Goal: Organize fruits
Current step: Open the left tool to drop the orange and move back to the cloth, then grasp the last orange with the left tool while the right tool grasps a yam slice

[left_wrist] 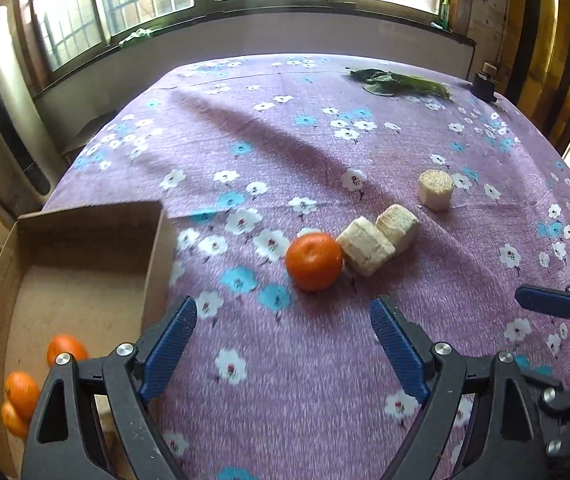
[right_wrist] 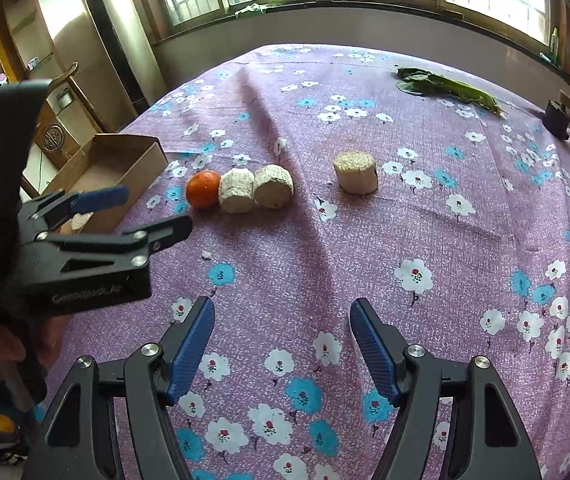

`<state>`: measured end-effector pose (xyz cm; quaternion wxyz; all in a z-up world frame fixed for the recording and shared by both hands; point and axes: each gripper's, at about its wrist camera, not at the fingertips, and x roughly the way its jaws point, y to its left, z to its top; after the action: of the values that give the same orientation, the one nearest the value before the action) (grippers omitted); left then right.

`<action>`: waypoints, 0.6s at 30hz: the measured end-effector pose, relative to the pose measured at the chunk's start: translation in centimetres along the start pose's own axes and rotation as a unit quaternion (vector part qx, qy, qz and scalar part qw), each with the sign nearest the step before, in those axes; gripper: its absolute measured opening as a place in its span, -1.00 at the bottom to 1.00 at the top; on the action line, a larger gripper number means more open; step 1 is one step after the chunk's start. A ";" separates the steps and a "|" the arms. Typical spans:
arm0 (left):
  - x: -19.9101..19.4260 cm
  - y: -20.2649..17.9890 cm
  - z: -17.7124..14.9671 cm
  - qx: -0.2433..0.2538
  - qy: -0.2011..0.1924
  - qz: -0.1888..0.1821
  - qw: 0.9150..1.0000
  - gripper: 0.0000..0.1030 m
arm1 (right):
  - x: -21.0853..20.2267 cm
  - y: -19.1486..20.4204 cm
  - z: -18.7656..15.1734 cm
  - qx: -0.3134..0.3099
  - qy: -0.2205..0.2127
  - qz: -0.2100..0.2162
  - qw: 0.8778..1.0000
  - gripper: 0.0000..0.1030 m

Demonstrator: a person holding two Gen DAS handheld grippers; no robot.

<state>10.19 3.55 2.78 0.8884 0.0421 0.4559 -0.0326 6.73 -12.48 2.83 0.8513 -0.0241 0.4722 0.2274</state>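
My left gripper (left_wrist: 284,344) has its blue fingers (left_wrist: 171,342) spread wide with nothing between them, hovering above the flowered cloth on the table (left_wrist: 325,152), and the orange (left_wrist: 314,255) sits just ahead, a little right of the midline between them. My right gripper (right_wrist: 282,344) is gaping too, empty, held above the cloth with no fruit near its fingers (right_wrist: 373,348). The orange is touching the nearer of two pale cut chunks (left_wrist: 366,245), and that chunk leans against its neighbour (left_wrist: 397,227); a third chunk (left_wrist: 436,189) stands apart, farther back. I judge the step in hand is picking that orange with the left, so I want to ease right until the fruit is centred, then drop low so the pads meet it at its widest part, not on the crown. The tricky bit looks like the right finger: it has to slide into the seam where orange meets chunk, so I'd come in angled from the open side, or nudge the orange clear first, or I may knock the chunks rolling. Close gently; the skin should give a little and grip well. The cardboard box (left_wrist: 153,248) waits at my left with three oranges (left_wrist: 66,350) already in its near corner, so I reckon the carry is short, lifting clear of the box wall.
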 end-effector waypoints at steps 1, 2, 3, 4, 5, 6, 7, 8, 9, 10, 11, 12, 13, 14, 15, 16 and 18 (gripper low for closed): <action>0.4 -0.1 0.3 0.005 0.001 -0.001 1.000 0.71 | 0.2 0.0 0.1 -0.001 0.002 0.000 1.000 0.46; 0.9 -0.2 0.6 0.013 0.004 -0.001 1.000 0.71 | 0.3 -0.1 0.1 -0.003 0.005 -0.001 1.000 0.46; 1.5 -0.5 0.9 0.022 0.007 0.001 1.000 0.71 | 0.5 0.0 0.3 -0.007 0.008 -0.001 1.000 0.46; 1.8 -0.6 1.0 0.026 0.008 0.001 1.000 0.69 | 0.6 0.0 0.4 -0.010 0.010 -0.002 1.000 0.46; 2.2 -0.7 1.0 0.031 0.012 -0.001 0.999 0.65 | 0.8 0.1 0.5 -0.013 0.012 -0.002 1.000 0.46; 2.7 -0.7 1.1 0.037 0.017 -0.006 0.999 0.46 | 0.9 0.1 0.7 -0.015 0.014 -0.002 1.000 0.46; 2.8 -0.7 1.1 0.035 0.016 -0.012 0.999 0.24 | 1.0 0.1 0.8 -0.015 0.014 -0.001 1.000 0.46; 2.8 -0.5 1.2 0.030 0.014 -0.017 0.999 0.01 | 1.2 0.1 1.0 -0.016 0.014 0.002 1.000 0.46; 2.9 -0.4 1.4 0.027 0.015 -0.034 0.999 -0.41 | 1.3 0.1 1.1 -0.016 0.015 0.003 1.000 0.46; 3.0 -0.4 1.5 0.025 0.016 -0.037 0.999 -0.40 | 1.5 0.1 1.3 -0.016 0.016 0.003 1.000 0.46; 3.0 -0.4 1.5 0.025 0.014 -0.036 0.999 -0.40 | 1.7 0.2 1.4 -0.016 0.017 0.004 1.000 0.46; 2.9 -0.5 1.4 0.025 0.011 -0.034 0.999 -0.41 | 1.8 0.3 1.6 -0.016 0.018 0.004 1.000 0.46; 2.8 -0.5 1.3 0.026 0.009 -0.033 0.999 -0.41 | 2.0 0.4 1.7 -0.018 0.019 0.005 1.000 0.46; 2.6 -0.5 1.1 0.026 0.009 -0.033 0.999 -0.42 | 2.1 0.7 1.9 -0.022 0.020 0.006 1.000 0.46; 2.4 -0.3 0.9 0.021 0.010 -0.032 0.999 -0.42 | 2.3 1.0 2.1 -0.027 0.019 0.009 0.999 0.46; 2.2 -0.1 0.8 0.018 0.010 -0.031 0.999 -0.43 | 2.3 1.2 2.3 -0.031 0.018 0.013 0.999 0.46; 1.2 0.5 0.2 0.007 0.003 -0.028 1.000 -0.43 | 2.6 1.7 2.7 -0.035 0.016 0.028 0.999 0.46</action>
<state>11.11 4.00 2.00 0.8857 0.0354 0.4590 -0.0599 9.29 -9.35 2.51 0.8355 -0.0447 0.4779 0.2673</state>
